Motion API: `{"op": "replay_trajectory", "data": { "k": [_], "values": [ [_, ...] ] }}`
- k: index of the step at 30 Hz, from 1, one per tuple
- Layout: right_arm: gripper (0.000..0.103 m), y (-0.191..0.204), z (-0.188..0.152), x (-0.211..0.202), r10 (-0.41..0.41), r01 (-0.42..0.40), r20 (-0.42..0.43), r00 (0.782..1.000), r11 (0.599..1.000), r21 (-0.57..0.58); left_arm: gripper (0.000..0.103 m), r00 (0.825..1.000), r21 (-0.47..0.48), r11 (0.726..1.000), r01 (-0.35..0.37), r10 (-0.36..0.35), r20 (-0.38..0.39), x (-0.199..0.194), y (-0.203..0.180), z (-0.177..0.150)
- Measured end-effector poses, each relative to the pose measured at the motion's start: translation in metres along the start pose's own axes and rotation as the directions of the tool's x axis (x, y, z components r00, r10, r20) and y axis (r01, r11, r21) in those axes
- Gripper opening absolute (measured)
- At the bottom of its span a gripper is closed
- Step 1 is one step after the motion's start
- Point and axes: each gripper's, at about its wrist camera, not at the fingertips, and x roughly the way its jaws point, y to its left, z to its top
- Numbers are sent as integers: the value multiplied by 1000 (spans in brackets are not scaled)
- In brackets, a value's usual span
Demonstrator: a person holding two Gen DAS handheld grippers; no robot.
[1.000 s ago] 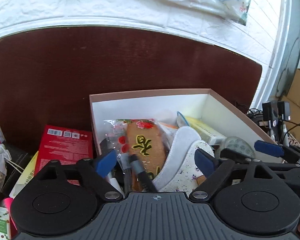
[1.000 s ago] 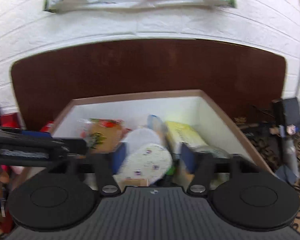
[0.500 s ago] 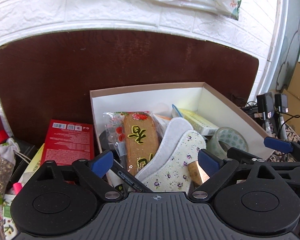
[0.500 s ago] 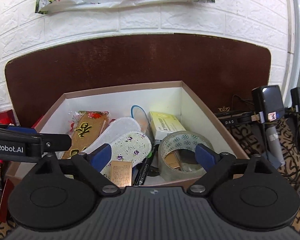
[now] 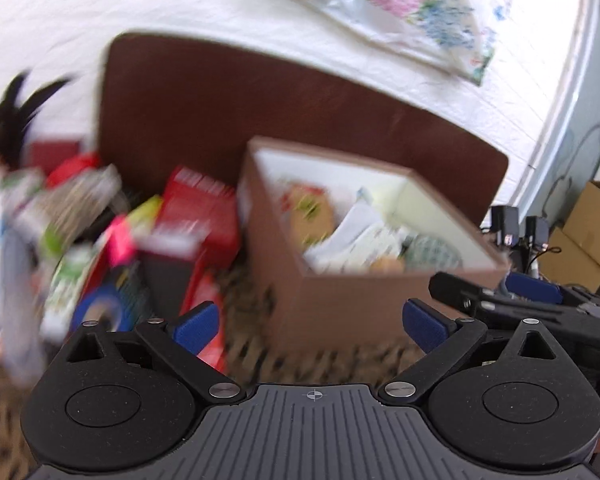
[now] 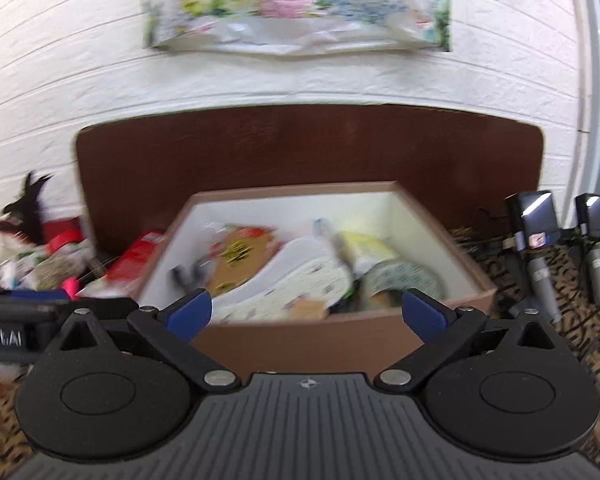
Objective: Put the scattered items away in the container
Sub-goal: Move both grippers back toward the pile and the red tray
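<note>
One brown cardboard box (image 6: 300, 344) with a white lining stood on the patterned cloth (image 6: 540, 276) in front of a dark brown board (image 6: 300, 144), and it was the only container in sight. Inside it the right wrist view showed two floral insoles (image 6: 300, 280) lying overlapped, one roll of clear tape (image 6: 404, 280) in the near right corner, one tan snack packet (image 6: 236, 256) toward the left, and one yellow-white carton (image 6: 364, 246) behind the tape; blur made anything smaller uncountable. Left of the box lay a loose heap, of which one red carton (image 5: 198, 208) just beside the box wall and one pink item (image 5: 120, 238) could be told apart in the left wrist view, the rest being smeared by motion. Two black chargers (image 6: 534, 220) stood well apart from the box on the right. The left gripper (image 5: 312, 322) was spread wide with nothing between its blue pads (image 5: 194, 322), short of the box's near corner. The right gripper (image 6: 306, 314) was likewise wide apart and empty, in front of the box's near wall.
</note>
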Motion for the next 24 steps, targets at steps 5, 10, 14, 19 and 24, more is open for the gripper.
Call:
{"op": "replay_trajectory", "data": {
  "k": [5, 10, 14, 19, 24],
  "values": [
    [102, 46, -36, -12, 70, -73, -50, 996, 995, -63, 103, 996, -36, 997, -70, 68, -64, -33, 45, -47],
    [102, 92, -76, -10, 132, -144, -146, 980, 987, -74, 103, 971, -40, 973, -226, 221, -91, -57, 88, -78],
    [102, 117, -98, -6, 183, -192, -216, 959, 981, -23, 103, 941, -129, 934, -333, 320, -113, -71, 117, -90],
    [102, 149, -109, -5, 223, -246, -253, 941, 967, -60, 103, 947, -221, 922, -319, 303, -102, -85, 153, -96],
    [102, 175, -113, -4, 253, -292, -271, 929, 950, -114, 103, 970, -279, 929, -243, 236, -60, -94, 175, -102]
  ]
}}
